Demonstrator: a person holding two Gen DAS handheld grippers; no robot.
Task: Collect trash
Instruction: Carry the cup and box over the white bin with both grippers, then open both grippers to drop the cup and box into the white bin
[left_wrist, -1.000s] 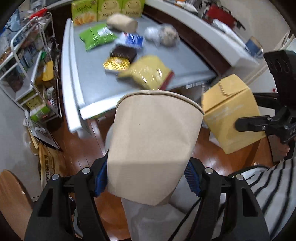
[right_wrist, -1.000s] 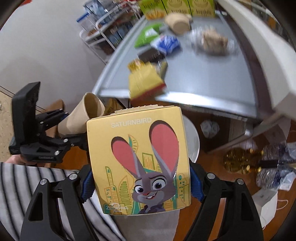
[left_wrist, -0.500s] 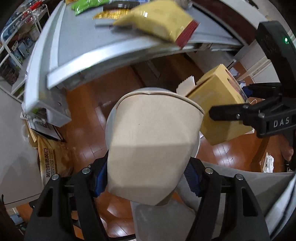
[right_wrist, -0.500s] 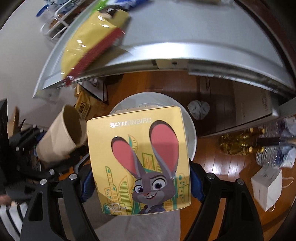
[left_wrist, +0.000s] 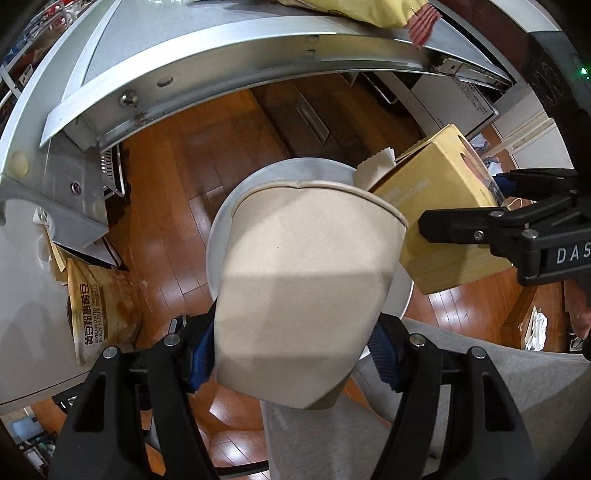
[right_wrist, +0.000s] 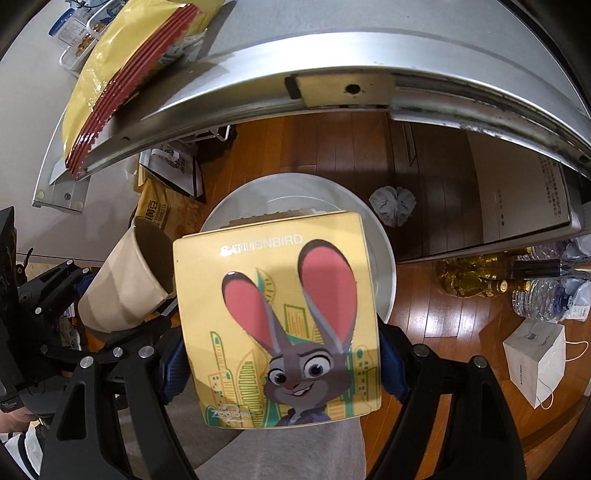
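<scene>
My left gripper (left_wrist: 295, 350) is shut on a crumpled brown paper cup (left_wrist: 303, 288), held mouth-forward over a round white bin (left_wrist: 218, 236) on the floor. My right gripper (right_wrist: 280, 365) is shut on a yellow carton with a cartoon rabbit (right_wrist: 280, 314), held over the same bin (right_wrist: 380, 236). The carton also shows at the right of the left wrist view (left_wrist: 443, 206), beside the cup. The cup shows at the left of the right wrist view (right_wrist: 125, 280). A yellow snack bag (right_wrist: 122, 70) hangs over the table's front edge.
The grey metal table's edge (left_wrist: 229, 62) arches above the bin. A soy flour bag (left_wrist: 99, 306) leans at the left. Bottles (right_wrist: 476, 277), a white paper bag (right_wrist: 535, 362) and a crumpled grey wad (right_wrist: 393, 199) lie on the wooden floor.
Both grippers have tipped down from facing the table top to facing the floor, and moved closer over the white bin. Both still hold their items.
</scene>
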